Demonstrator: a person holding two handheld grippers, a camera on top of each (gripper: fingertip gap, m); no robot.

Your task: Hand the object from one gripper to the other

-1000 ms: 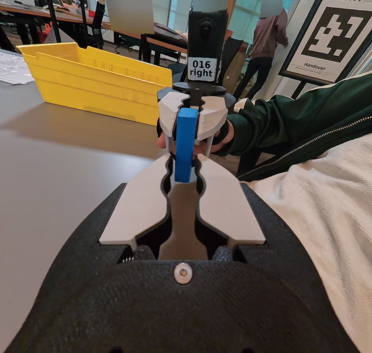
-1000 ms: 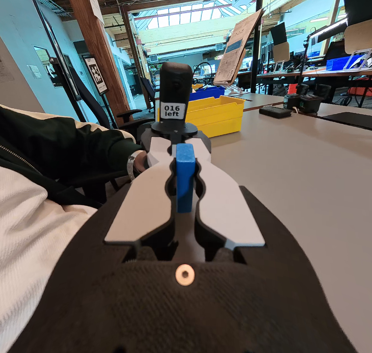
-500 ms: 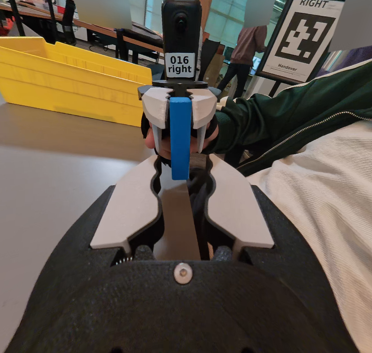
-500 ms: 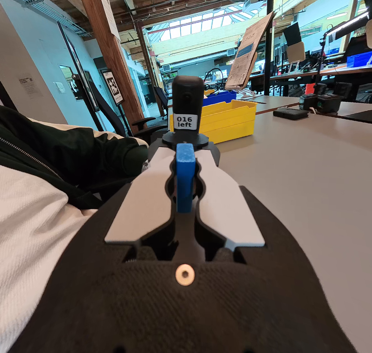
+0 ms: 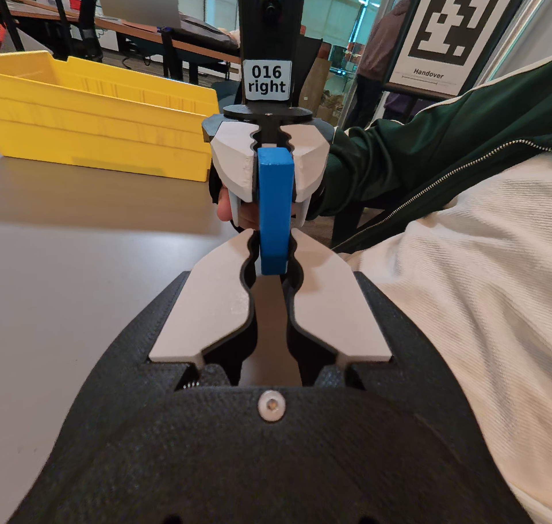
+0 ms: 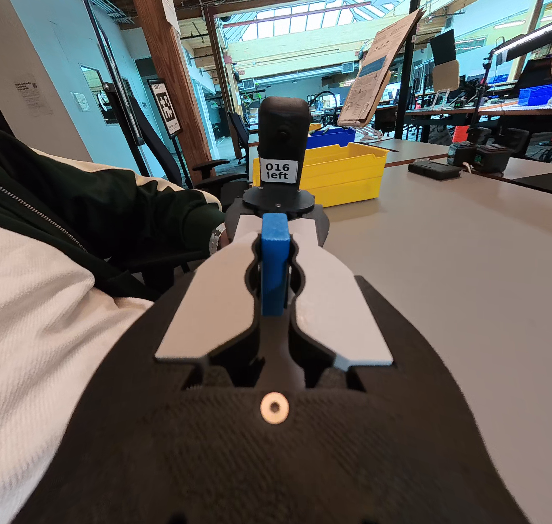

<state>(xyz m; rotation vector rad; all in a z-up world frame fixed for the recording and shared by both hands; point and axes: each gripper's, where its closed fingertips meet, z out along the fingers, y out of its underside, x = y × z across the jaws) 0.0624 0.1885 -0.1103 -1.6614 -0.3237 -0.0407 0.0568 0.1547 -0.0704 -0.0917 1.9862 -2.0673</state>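
A long blue block [image 5: 274, 211] is held upright in the air between the two grippers, which face each other tip to tip. In the left wrist view my left gripper [image 5: 273, 238] has its white fingers closed on the block's lower end. The right gripper [image 5: 274, 187] grips the upper part from the far side. In the right wrist view my right gripper [image 6: 274, 241] is shut on the block [image 6: 274, 271], and the left gripper [image 6: 274, 223] sits just behind it. The block's middle is partly hidden by the fingers.
A grey table [image 5: 89, 271] lies to the left, with a yellow bin [image 5: 104, 127] at its back; the bin also shows in the right wrist view [image 6: 343, 175]. The person's white-and-green torso [image 5: 448, 300] is close by. Black devices [image 6: 433, 171] sit far off. Left tips to right tips: about 4 cm.
Half a second ago my left gripper was open and a little apart from the block. It has now moved back in and closed on the block's lower end. The right gripper has kept its grip.
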